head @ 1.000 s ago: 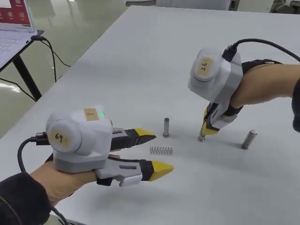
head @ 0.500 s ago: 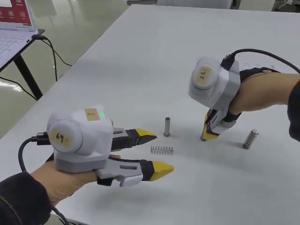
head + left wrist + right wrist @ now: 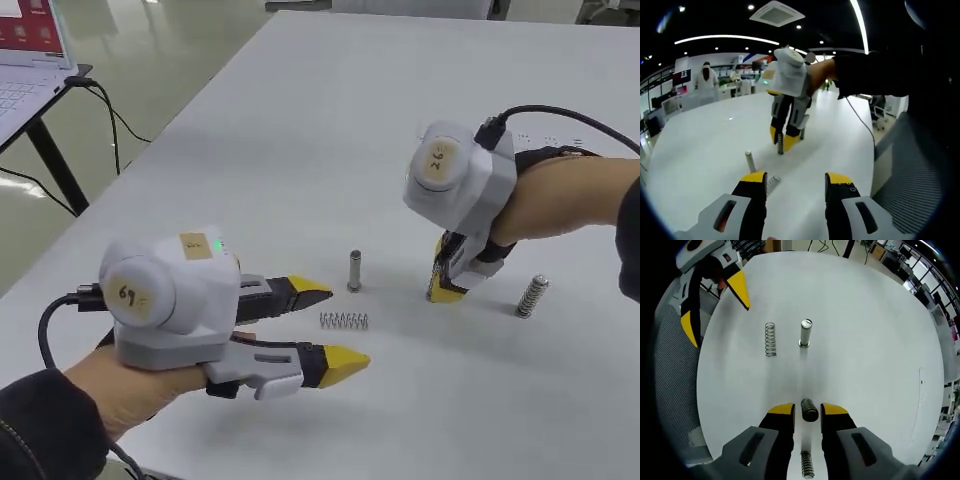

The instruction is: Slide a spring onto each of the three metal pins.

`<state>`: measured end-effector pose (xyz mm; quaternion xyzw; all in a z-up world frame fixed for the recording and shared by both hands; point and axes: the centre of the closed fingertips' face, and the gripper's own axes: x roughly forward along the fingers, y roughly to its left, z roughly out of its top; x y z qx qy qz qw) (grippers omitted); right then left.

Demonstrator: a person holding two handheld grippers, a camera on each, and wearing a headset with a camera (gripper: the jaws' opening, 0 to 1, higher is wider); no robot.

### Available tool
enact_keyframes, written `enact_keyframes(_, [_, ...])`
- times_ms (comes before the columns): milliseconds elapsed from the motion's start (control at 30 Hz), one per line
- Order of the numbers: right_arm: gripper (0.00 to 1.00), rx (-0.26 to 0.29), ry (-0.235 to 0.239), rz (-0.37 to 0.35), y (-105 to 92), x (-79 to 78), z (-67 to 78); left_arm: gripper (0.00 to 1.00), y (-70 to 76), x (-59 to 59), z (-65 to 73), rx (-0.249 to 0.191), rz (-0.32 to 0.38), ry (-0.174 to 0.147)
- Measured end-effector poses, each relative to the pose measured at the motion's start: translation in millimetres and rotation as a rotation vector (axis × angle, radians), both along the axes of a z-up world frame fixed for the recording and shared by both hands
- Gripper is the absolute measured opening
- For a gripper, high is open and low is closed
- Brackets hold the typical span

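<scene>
One pin [image 3: 354, 271]: left bare, upright.
Loose spring [image 3: 344, 320]: laid flat beside it.
Right gripper [image 3: 444, 292]: seemingly clamped on upright spring [image 3: 809, 411].
Left gripper [image 3: 796, 177]: jaws held apart, nothing gripped.

Bright, even overhead light washes the matte white desk [image 3: 300, 120]; in the head view the short upright steel pin [image 3: 354, 271] casts only a faint, soft shadow, and everything near it is sharp. In the left gripper view long ceiling light strips [image 3: 725, 36] glare far behind the pin, and lines bow toward the edges. In the right gripper view the desk bulges; the coiled steel spring [image 3: 809, 410] nearest the lens is slightly soft.
</scene>
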<state>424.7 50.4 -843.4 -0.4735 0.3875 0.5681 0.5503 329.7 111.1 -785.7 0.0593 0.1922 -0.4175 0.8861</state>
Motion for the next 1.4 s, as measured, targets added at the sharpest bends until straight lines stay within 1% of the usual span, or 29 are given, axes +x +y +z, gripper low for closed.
enact_keyframes(167, [0.20, 0.029, -0.028, 0.014, 6.9, -1.2, 10.3, 0.40, -0.4, -0.1, -1.3, 0.003, -0.003, 0.003])
enact_keyframes(267, [0.20, 0.042, -0.033, 0.030, 12.3, -5.0, 15.3, 0.40, -0.7, -0.2, -1.4, 0.004, -0.005, 0.003])
enact_keyframes(367, [0.19, 0.061, -0.018, 0.042, 19.8, -12.0, 20.3, 0.40, -1.1, -0.2, -1.2, 0.006, -0.006, 0.003])
enact_keyframes(533, [0.18, 0.087, 0.022, 0.061, 30.0, -27.2, 22.2, 0.40, -0.6, -0.6, -1.4, 0.009, -0.005, 0.003])
enact_keyframes(633, [0.17, 0.100, 0.035, 0.073, 38.1, -30.5, 19.2, 0.40, -0.7, -0.6, -1.2, 0.010, -0.006, 0.002])
enact_keyframes(800, [0.16, 0.102, 0.047, 0.101, 45.3, -41.8, 14.7, 0.40, -0.7, -1.0, -1.6, 0.012, -0.008, 0.003])
enact_keyframes(900, [0.15, 0.112, 0.066, 0.116, 51.0, -50.9, 13.1, 0.40, -0.6, -0.9, -1.8, 0.011, -0.007, 0.003])
enact_keyframes(967, [0.15, 0.114, 0.061, 0.127, 54.4, -53.4, 11.0, 0.40, -0.7, -0.9, -2.3, 0.012, -0.008, 0.003])
enact_keyframes(1133, [0.13, 0.127, 0.063, 0.127, 62.7, -55.0, 5.9, 0.40, -0.9, -1.4, -3.3, 0.015, -0.010, 0.005])
enact_keyframes(1233, [0.12, 0.125, 0.069, 0.131, 65.7, -57.7, 0.8, 0.40, -1.7, -1.7, -3.6, 0.016, -0.012, 0.005])
enact_keyframes(1400, [0.12, 0.119, 0.066, 0.124, 67.2, -55.2, -8.1, 0.40, -2.0, -2.1, -5.3, 0.023, -0.013, 0.009])
